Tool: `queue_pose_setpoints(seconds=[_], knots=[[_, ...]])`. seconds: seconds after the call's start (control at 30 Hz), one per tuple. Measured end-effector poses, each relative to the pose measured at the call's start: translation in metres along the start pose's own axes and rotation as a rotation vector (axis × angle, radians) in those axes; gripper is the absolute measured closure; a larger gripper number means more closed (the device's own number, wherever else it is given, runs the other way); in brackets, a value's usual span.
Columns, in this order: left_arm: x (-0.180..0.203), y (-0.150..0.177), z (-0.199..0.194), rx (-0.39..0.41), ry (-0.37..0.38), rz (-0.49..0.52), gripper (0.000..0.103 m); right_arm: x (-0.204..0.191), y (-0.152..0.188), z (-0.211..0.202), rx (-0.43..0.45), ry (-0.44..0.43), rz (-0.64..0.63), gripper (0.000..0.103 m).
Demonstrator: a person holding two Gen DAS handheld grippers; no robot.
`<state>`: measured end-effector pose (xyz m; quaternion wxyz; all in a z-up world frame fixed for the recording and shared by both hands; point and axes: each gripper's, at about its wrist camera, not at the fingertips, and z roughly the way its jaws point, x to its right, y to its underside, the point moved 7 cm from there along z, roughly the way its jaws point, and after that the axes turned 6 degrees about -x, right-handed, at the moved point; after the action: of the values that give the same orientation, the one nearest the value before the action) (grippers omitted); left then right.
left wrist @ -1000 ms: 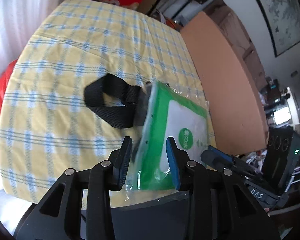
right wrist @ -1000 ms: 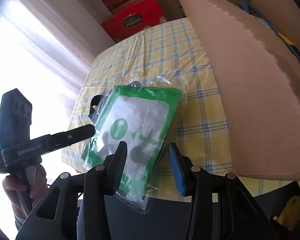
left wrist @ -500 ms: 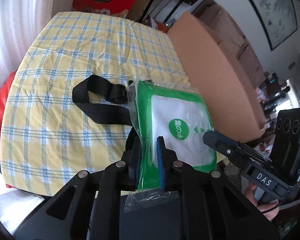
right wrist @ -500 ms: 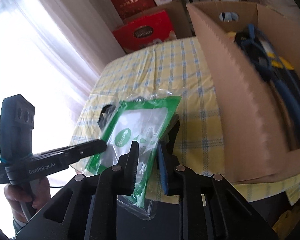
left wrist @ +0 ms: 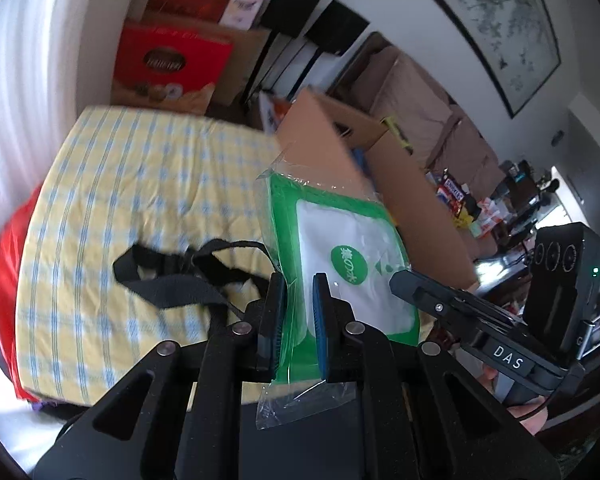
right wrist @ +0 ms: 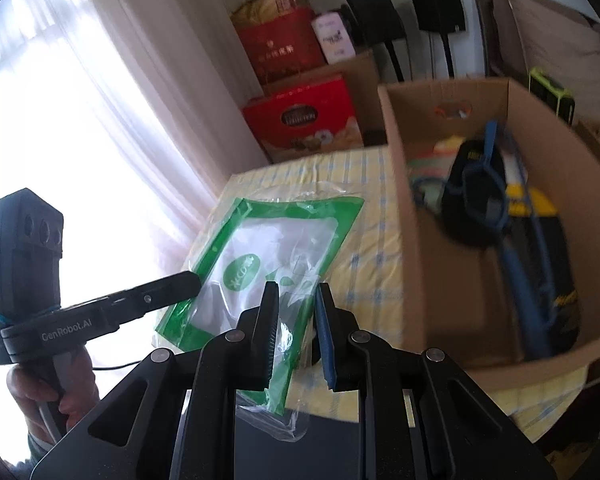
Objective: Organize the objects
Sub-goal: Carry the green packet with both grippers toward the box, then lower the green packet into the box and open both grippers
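Note:
A green and white packet in a clear plastic bag (left wrist: 352, 256) hangs in the air above the yellow checked tablecloth (left wrist: 140, 184). My left gripper (left wrist: 300, 292) is shut on its near left edge. My right gripper (right wrist: 296, 300) is shut on its near right edge; the packet (right wrist: 276, 248) shows there too. A black strap (left wrist: 180, 276) lies on the cloth below and left of the packet. The other gripper shows in each view: the right one (left wrist: 404, 280) and the left one (right wrist: 192, 280).
An open cardboard box (right wrist: 404, 240) stands on the table's right side and holds a black and yellow bag with blue straps (right wrist: 512, 240). Red gift boxes (right wrist: 300, 120) and black chairs stand beyond the table. A curtained window is on the left.
Both grippers closed on the packet and lifted it off the cloth, toward the box. The strap now lies uncovered on the cloth.

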<state>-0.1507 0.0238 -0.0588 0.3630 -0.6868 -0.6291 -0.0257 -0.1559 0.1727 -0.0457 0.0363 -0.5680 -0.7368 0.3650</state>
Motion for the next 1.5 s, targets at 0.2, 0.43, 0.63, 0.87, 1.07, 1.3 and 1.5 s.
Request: queue_pose_setpoints(seconds=[0.2,0.43,0.63,0.87,1.07,1.3,1.5], knots=[[0.042,-0.027,0.009,0.022,0.005,0.050,0.091,0.023,-0.026,-0.031,0.057,0.046,-0.005,0.084],[0.086,-0.036,0.040,-0.024,0.022,0.107,0.091,0.062,-0.039,-0.053,0.048,0.081,0.007,0.084],[0.117,-0.044,0.071,-0.052,0.034,0.126,0.091,0.099,-0.043,-0.061,0.046,0.132,0.030,0.084],[0.140,-0.039,0.112,-0.107,0.011,0.165,0.091,0.155,-0.039,-0.045,0.003,0.155,0.116,0.084],[0.136,-0.026,0.130,-0.164,-0.007,0.160,0.088,0.192,-0.018,-0.008,-0.096,0.138,0.201,0.084],[0.125,-0.022,0.111,-0.160,0.024,0.143,0.083,0.191,-0.010,-0.008,-0.084,0.114,0.218,0.084],[0.117,-0.028,0.085,-0.106,-0.001,0.148,0.071,0.169,-0.020,-0.027,-0.034,0.135,0.170,0.084]])
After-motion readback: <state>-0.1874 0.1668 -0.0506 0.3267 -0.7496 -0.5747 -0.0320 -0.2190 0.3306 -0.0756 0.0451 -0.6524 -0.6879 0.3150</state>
